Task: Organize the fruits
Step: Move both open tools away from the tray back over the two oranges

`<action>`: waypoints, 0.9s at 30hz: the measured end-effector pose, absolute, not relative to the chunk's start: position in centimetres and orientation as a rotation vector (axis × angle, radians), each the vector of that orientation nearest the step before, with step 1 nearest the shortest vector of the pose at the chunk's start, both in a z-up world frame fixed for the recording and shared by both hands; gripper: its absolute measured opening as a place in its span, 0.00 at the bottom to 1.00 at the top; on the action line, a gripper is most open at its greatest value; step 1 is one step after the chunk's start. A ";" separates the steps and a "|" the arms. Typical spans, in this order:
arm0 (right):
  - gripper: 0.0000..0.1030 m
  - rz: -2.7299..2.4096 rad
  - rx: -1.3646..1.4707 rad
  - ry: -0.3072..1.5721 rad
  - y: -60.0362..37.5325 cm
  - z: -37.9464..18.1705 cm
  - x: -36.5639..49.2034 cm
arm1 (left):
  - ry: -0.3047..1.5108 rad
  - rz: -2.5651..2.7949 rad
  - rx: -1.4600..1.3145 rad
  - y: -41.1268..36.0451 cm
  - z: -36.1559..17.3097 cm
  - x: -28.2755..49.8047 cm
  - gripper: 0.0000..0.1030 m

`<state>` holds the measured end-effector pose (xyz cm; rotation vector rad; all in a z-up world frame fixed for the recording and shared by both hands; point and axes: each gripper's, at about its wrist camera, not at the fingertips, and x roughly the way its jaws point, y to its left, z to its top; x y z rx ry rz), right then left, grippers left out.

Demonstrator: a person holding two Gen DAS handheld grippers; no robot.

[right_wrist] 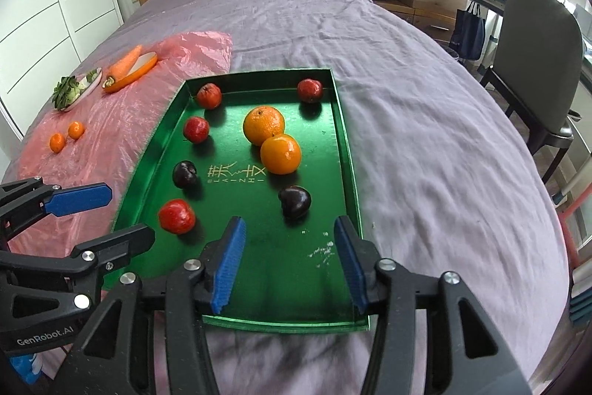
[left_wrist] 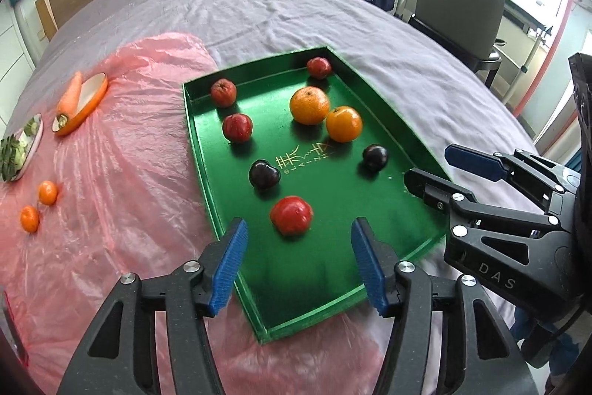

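Left wrist view first: we see our left gripper [left_wrist: 299, 261] with its blue pads spread apart and nothing between them, poised over the near end of the green tray [left_wrist: 192, 121]. Just ahead of the pads lies a red fruit [left_wrist: 291, 220] on the tray floor, not touched. Further in we count two dark plums [left_wrist: 263, 174], two oranges [left_wrist: 309, 105] touching each other, and three more red fruits [left_wrist: 237, 127] toward the far wall. Our right gripper [left_wrist: 429, 169] comes in from the right edge, jaws parted and empty, above the tray's right rim. Left of the tray, on the pink plastic sheet [left_wrist: 122, 173], sit two small mandarins [left_wrist: 48, 192], a carrot [left_wrist: 70, 95] on an orange dish, and a plate of greens [left_wrist: 18, 150].

Right wrist view: our right gripper [right_wrist: 288, 261] stands wide, holding nothing, over the tray's near end [right_wrist: 296, 324]. One dark plum [right_wrist: 294, 201] lies just beyond the pads. The left gripper [right_wrist: 122, 213] shows at the left, unclenched, near the tray's left rim, with the red fruit [right_wrist: 177, 216] beside it. The tray rests on the purple bedspread [right_wrist: 425, 154].
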<state>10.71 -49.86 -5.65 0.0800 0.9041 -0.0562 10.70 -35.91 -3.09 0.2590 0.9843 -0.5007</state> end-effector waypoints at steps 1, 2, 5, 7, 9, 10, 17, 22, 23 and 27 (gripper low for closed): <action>0.78 -0.056 0.081 0.899 -49.7 -5.3 10.3 | 0.976 -0.501 0.262 -35.7 -2.6 10.3 0.51; 0.78 -0.058 0.079 0.896 -49.6 -4.9 9.9 | 0.971 -0.500 0.262 -35.6 -2.4 10.0 0.51; 0.78 -0.063 0.080 0.884 -49.3 -3.9 8.6 | 0.956 -0.497 0.252 -34.8 -1.3 9.0 0.51; 0.78 -0.064 0.087 0.878 -49.0 -3.3 7.8 | 0.947 -0.493 0.247 -34.2 -0.7 8.3 0.51; 0.78 -0.067 0.089 0.872 -48.6 -2.8 7.0 | 0.940 -0.492 0.242 -33.6 -0.3 7.6 0.51; 0.78 -0.067 0.090 0.868 -48.4 -2.5 6.7 | 0.937 -0.490 0.241 -33.3 -0.1 7.3 0.51; 0.79 -0.060 0.089 0.855 -46.7 -1.1 4.0 | 0.926 -0.482 0.220 -30.9 0.7 4.7 0.51; 0.79 -0.062 0.097 0.856 -45.5 -0.9 2.1 | 0.920 -0.488 0.217 -29.3 0.9 2.9 0.51; 0.79 -0.061 0.098 0.858 -45.2 -0.9 1.7 | 0.918 -0.489 0.219 -29.0 0.9 2.6 0.51; 0.79 -0.061 0.098 0.875 -44.0 -1.3 0.4 | 0.917 -0.500 0.222 -27.6 0.8 1.4 0.51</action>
